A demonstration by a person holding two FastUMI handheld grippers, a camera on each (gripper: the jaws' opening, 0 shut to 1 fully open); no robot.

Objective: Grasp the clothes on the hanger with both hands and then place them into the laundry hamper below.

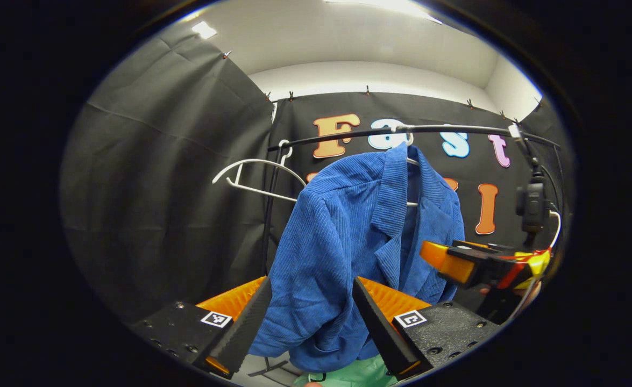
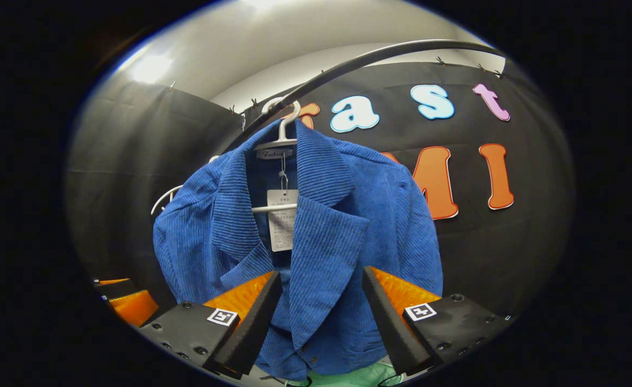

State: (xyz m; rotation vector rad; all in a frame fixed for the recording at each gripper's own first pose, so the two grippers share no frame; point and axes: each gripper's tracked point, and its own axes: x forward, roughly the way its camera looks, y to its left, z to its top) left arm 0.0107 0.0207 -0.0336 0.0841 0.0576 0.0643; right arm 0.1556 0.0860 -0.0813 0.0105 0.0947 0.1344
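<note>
The blue jacket (image 2: 316, 242) hangs lengthwise from its hanger (image 2: 281, 141) on the rail, straight ahead of the right gripper (image 2: 321, 317) and the left gripper (image 1: 311, 322) (both wide open, empty, flanking its lower cloth), the right seemingly nearer its lapels.

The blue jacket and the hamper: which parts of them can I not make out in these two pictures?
- Laundry hamper: in the right gripper view, a green strip cut off by the bottom edge; shape unknown.
- Blue jacket hem: in the left gripper view, partly behind the left tool fingers.
- Paper tag: print too small to read.
- Hanger: arms hidden under the jacket collar.
</note>
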